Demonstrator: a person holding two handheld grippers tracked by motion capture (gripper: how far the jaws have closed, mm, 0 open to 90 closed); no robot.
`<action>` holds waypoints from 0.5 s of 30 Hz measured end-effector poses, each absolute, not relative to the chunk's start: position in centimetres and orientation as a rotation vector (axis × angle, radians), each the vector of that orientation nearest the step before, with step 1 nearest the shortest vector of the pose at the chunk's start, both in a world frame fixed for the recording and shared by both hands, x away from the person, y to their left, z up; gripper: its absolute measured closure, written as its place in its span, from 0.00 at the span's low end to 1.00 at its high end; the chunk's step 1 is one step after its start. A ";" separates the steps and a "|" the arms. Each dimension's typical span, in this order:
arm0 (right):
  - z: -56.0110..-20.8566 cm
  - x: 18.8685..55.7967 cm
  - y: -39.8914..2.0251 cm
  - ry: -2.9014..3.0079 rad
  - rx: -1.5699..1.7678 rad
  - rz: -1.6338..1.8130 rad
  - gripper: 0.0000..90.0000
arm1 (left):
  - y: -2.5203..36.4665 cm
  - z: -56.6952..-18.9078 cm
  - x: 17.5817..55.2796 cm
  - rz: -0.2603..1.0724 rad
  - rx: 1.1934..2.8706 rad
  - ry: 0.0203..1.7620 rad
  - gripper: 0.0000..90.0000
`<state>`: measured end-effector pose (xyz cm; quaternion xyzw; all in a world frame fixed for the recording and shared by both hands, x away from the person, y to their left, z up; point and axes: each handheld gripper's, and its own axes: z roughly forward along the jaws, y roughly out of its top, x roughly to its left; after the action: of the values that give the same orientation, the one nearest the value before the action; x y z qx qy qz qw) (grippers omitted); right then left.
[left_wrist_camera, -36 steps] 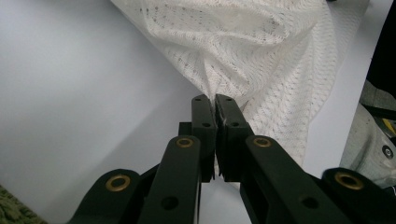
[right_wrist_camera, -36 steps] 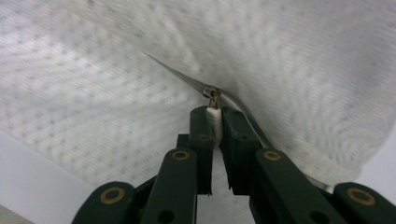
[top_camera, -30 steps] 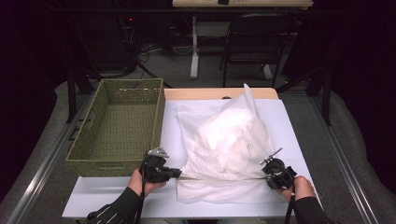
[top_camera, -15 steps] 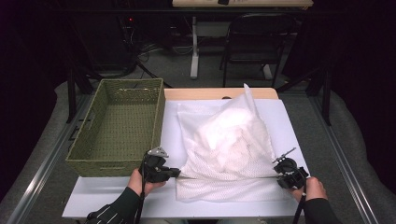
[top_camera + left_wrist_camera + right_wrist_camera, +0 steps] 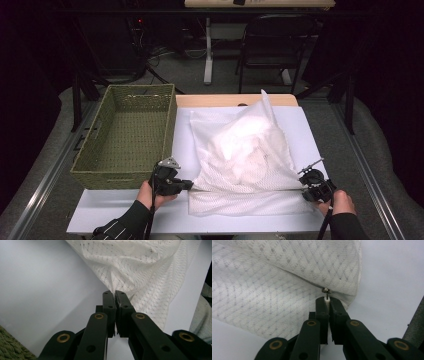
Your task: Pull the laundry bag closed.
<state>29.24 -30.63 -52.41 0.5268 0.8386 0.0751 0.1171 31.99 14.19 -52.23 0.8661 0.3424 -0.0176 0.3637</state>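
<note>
On the white tabletop, seen from the high view, a white mesh laundry bag lies in the middle, with a green woven basket just beside it on the left. The left gripper holds the near left corner of the bag, and the right gripper is at the near right corner. Compared with one second ago, the right gripper has moved outward to the right, along the near edge of the bag, and the left gripper has stayed in its place. The zipper line between them now looks straight and stretched.

From the left gripper view, the left gripper has its jaws pressed together on a bunch of the mesh laundry bag, which pulls the fabric into folds. A bit of the green woven basket shows at the bottom left corner.

From the right gripper view, the right gripper pinches the white zipper pull between its jaws, at the end of the zipper line, close to the corner of the mesh laundry bag.
</note>
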 end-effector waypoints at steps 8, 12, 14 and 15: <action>-52.3 29.2 -30.7 2.444 1.560 0.223 0.96 | 14.1 -52.2 31.9 -0.037 2.233 0.875 0.97; -52.5 29.3 -30.6 2.461 1.527 0.205 0.96 | 14.1 -52.3 31.9 -0.033 2.240 0.877 0.97; -52.5 29.3 -30.6 2.463 1.533 0.218 0.96 | 14.0 -52.3 31.9 -0.035 2.239 0.874 0.97; -52.4 29.3 -30.6 2.463 1.534 0.218 0.96 | 14.0 -52.3 31.8 -0.035 2.241 0.867 0.96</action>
<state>29.30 -30.57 -52.45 0.5237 0.8408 0.0743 0.1155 31.81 13.95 -52.29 0.8696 0.3365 -0.0135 0.3611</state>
